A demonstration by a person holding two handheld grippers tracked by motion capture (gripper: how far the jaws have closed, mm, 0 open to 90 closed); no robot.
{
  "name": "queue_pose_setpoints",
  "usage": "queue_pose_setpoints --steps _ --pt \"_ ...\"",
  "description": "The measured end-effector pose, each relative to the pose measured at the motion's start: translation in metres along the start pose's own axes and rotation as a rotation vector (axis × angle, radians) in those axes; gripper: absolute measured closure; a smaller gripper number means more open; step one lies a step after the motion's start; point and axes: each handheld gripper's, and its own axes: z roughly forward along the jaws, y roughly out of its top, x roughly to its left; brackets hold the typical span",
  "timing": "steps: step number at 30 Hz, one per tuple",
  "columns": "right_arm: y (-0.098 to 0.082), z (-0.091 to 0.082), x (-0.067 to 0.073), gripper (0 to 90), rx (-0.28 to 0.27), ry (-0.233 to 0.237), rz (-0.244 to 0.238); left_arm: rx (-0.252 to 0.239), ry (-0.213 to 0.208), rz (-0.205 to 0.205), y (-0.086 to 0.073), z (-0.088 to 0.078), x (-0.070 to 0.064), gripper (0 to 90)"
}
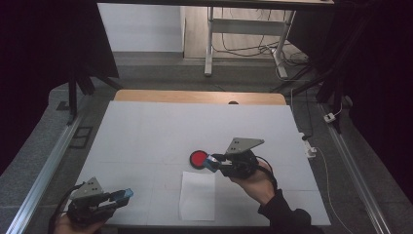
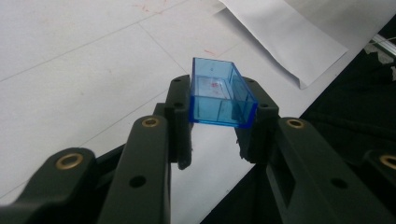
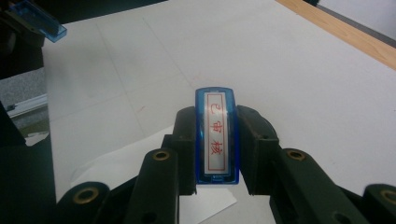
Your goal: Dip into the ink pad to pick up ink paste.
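My left gripper [image 1: 120,196] sits near the table's front left corner, shut on a clear blue rectangular cap [image 1: 126,194]. In the left gripper view the cap [image 2: 219,95] is open and hollow, pinched between the two jaws. My right gripper [image 1: 213,162] is shut on a blue stamp [image 1: 211,162], whose end is right beside a round black ink pad with a red centre [image 1: 198,158]. The right gripper view shows the stamp [image 3: 216,135] with a white label bearing red characters. A white sheet of paper [image 1: 197,195] lies just in front of the pad.
A white mat [image 1: 160,131] covers the table, with a wooden edge [image 1: 199,96] at the far side. Metal rails [image 1: 44,175] run along both sides. A desk frame [image 1: 209,44] and cables stand on the floor beyond.
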Motion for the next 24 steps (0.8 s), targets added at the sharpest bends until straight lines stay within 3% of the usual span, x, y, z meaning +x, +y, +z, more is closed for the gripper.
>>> queue_pose_setpoints --steps 10,24 --pt "-0.002 0.018 -0.014 70.4 0.021 -0.018 0.034 0.020 0.006 0.009 0.001 0.002 0.000 68.0" --pt "0.003 0.045 -0.023 70.4 0.067 -0.037 0.028 0.021 0.006 0.006 0.001 0.002 0.000 68.0"
